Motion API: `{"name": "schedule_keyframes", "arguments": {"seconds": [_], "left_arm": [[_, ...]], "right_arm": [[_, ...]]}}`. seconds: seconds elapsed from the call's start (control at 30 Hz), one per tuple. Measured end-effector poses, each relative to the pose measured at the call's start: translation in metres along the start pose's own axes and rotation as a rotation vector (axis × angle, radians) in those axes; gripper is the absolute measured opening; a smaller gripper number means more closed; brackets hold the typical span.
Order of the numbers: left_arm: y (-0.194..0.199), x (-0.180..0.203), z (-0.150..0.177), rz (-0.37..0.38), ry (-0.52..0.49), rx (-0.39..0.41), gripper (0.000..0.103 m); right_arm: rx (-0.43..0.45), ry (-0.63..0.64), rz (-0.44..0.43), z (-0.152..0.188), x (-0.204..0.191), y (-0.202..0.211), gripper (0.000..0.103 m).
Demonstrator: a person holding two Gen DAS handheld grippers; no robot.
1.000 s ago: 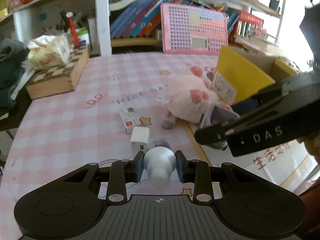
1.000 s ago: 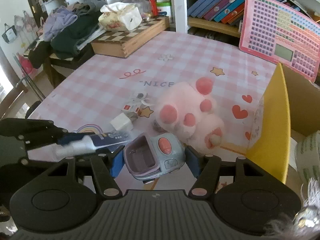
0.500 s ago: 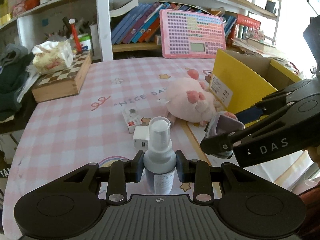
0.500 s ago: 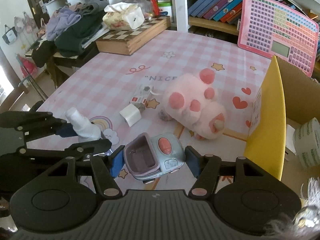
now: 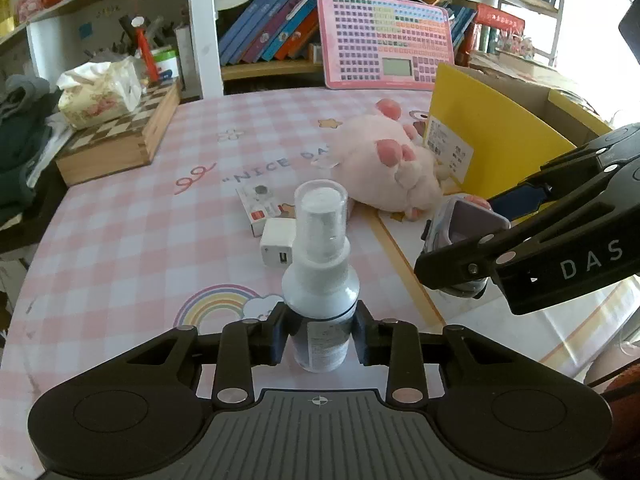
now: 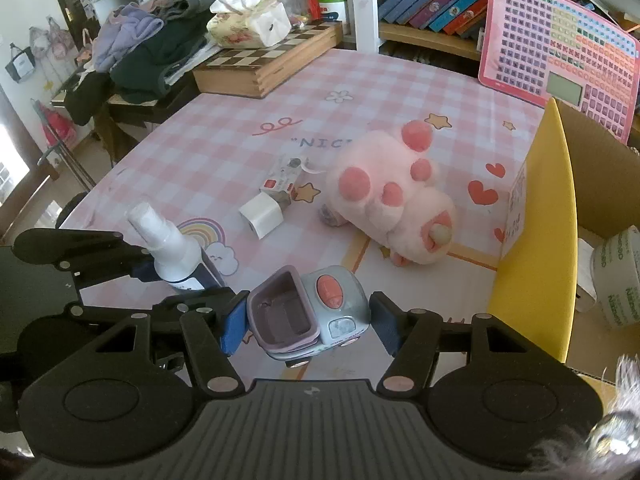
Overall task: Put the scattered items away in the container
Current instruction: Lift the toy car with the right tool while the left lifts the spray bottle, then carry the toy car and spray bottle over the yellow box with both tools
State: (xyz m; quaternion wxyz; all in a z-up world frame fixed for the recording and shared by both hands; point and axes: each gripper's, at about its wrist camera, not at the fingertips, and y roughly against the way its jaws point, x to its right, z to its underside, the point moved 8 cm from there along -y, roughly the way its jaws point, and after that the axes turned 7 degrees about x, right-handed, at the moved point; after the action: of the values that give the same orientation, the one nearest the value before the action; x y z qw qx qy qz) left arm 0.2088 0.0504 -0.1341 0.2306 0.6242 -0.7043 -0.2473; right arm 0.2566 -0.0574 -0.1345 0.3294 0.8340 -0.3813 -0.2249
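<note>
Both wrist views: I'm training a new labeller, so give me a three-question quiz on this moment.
1. True or false: the left gripper holds the spray bottle upright.
2. What does the right gripper grip? A) pink plush B) toy car C) white charger
3. Fill in: the pink plush lies on the ___, beside the yellow box.

Key: 1 true; 2 B; 3 table.

The left gripper point(image 5: 320, 334) clamps its jaws on an upright spray bottle point(image 5: 320, 280). At three o'clock, the right gripper point(image 5: 472, 248) holds a toy car point(image 5: 460, 224); the pink plush point(image 5: 392, 176) lies at one o'clock.
</note>
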Motion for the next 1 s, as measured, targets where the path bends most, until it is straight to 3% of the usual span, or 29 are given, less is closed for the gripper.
{"name": "schedule_keyframes", "arguments": {"seconds": [0.57,1.0], "left_arm": [[0.067,0.001,-0.028,0.007,-0.014,0.138,0.032],[0.121,0.03,-0.023,0.103,-0.064,0.197,0.032]], "right_arm": [[0.09,-0.019,0.027,0.0,-0.015,0.046,0.061],[0.173,-0.108,0.095,0.033,-0.021,0.113,0.061]]}}
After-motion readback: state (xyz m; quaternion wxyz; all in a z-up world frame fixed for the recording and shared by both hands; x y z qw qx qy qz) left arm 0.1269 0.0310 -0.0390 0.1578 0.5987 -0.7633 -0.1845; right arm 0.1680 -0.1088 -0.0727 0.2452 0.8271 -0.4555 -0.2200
